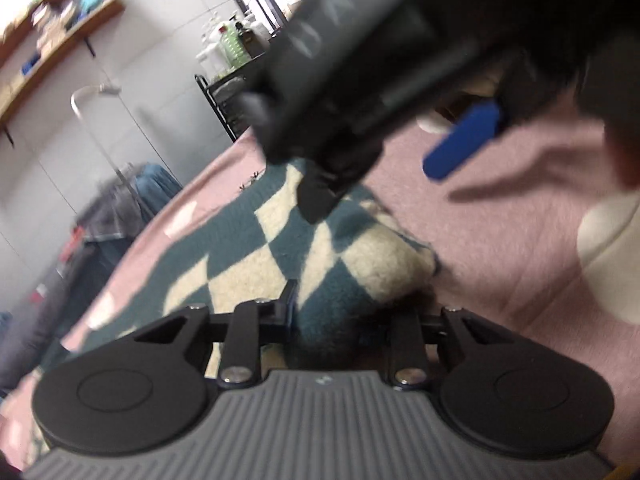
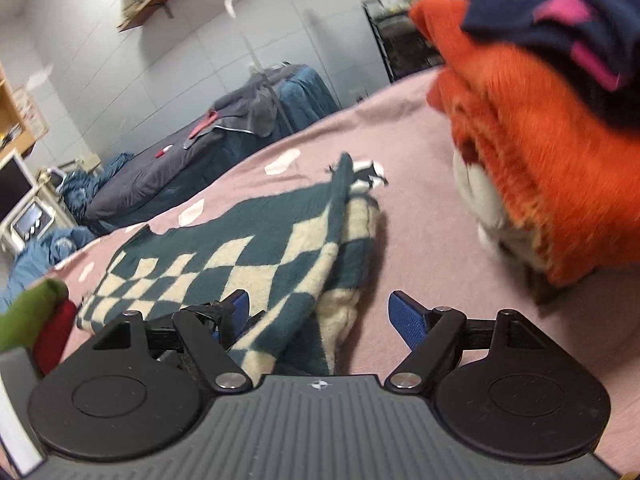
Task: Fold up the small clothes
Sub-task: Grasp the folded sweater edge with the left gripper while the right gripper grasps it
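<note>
A fuzzy teal-and-cream checkered knit garment [image 2: 256, 256] lies partly folded on a pink bedspread with pale spots [image 2: 420, 208], one layer doubled over another along its right side.

In the left wrist view, the left gripper [image 1: 332, 312] is low over the near edge of the garment [image 1: 280, 248]. Its fingers have drawn in narrow and a bunched fold of the knit sits between them, apparently pinched, though the blur and the fabric hide the pads themselves.

The right gripper [image 2: 320, 312] shows from its own camera with its blue-padded fingers [image 2: 406, 320] set wide apart. The left finger rests against the top layer of the garment, the right one stands over bare bedspread, and nothing is clamped. From the left wrist view the same right gripper [image 1: 372, 168] looms dark and blurred above the garment.

To the right stands a stack of folded clothes, a thick orange knit [image 2: 540, 152] with a navy-and-pink piece [image 2: 560, 20] on top.
</note>
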Tool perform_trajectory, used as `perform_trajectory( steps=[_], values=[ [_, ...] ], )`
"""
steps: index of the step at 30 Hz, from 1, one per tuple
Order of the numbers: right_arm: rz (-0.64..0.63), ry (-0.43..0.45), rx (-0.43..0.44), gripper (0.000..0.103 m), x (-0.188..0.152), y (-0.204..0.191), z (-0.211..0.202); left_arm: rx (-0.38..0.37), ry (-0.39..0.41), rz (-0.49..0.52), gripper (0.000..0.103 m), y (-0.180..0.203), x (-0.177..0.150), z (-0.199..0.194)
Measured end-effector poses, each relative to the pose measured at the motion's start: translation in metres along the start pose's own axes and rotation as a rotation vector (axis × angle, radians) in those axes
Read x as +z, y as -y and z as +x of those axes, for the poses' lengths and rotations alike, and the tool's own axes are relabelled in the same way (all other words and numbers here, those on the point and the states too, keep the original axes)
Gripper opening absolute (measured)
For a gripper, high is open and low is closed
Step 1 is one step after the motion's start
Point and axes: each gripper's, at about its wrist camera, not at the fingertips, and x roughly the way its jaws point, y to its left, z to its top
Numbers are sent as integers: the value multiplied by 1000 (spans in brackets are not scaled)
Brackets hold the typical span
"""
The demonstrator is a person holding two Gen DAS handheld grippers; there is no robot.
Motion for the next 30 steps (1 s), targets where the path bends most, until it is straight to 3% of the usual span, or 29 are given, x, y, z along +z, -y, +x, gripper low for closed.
perform_trajectory(
  steps=[6, 9, 14, 15, 17, 19, 21, 23, 27, 30],
  values=[
    [127, -74, -13, 103, 4, 5, 33, -19, 10, -26, 26, -12, -5, 5],
    [80, -69, -44, 103, 7, -7, 45, -27, 11, -31, 26, -17, -6, 7],
    [99, -93, -12, 102, 18, -9, 68, -47, 16, -53, 26, -23, -9, 4],
    [98, -92, -19, 96, 21, -9, 71, -47, 17, -54, 27, -23, -9, 4],
    [94, -100, -21, 94, 26, -7, 77, -49, 19, -60, 27, -26, -10, 7],
    [79, -102, -26, 82, 29, -7, 80, -51, 21, -66, 27, -29, -12, 7],
    [45, -104, -36, 64, 30, -7, 83, -52, 21, -67, 27, -30, -12, 7],
    [32, -107, -36, 58, 31, -5, 84, -55, 21, -78, 27, -30, -12, 6],
    [6, -111, -31, 38, 32, -6, 83, -82, 28, -159, 27, -41, -14, 5],
    [45, -113, -8, 30, 35, -5, 78, -124, 39, -249, 27, -58, -15, -2]
  ],
)
